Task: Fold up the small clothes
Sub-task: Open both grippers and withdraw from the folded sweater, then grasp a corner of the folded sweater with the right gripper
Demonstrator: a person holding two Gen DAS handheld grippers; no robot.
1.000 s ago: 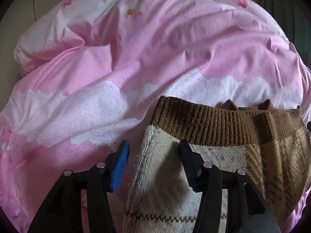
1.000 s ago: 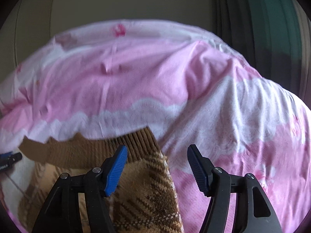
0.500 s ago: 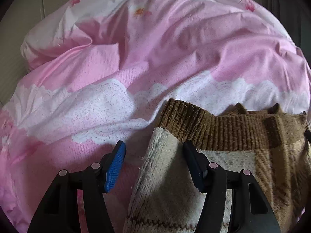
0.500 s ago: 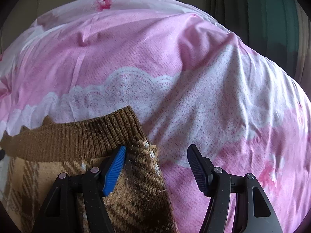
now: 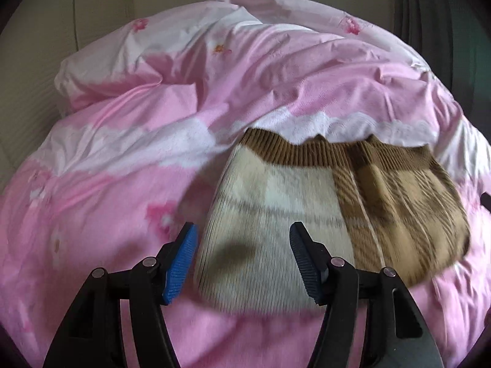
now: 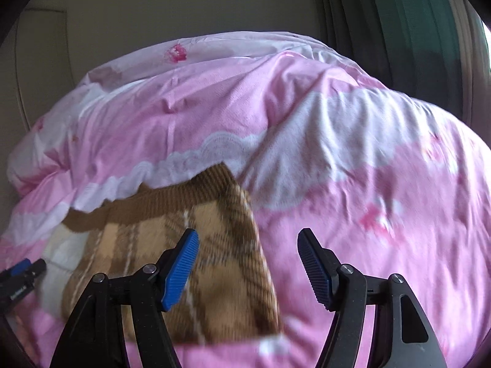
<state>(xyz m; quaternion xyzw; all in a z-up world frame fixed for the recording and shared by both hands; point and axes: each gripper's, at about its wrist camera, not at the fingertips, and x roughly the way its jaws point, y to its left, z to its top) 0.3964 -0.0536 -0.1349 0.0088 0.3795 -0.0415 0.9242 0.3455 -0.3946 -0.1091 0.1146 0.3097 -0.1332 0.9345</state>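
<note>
A small knitted garment (image 5: 322, 202), cream on the left and brown plaid on the right with a brown ribbed band at its far edge, lies folded flat on the pink bedding (image 5: 153, 116). My left gripper (image 5: 242, 260) is open and empty above its near left part. In the right wrist view the garment (image 6: 196, 245) lies left of centre. My right gripper (image 6: 248, 266) is open and empty over its right edge. The tip of the left gripper (image 6: 24, 271) shows at the far left of the right wrist view.
The pink and white quilt (image 6: 337, 141) is bunched up high behind the garment. A beige wall (image 6: 184, 6) and a dark green curtain (image 6: 399, 30) stand beyond the bed.
Both grippers have pulled back and up from the garment's ribbed band. More of the garment now shows, including its near edge. Both stayed open.
</note>
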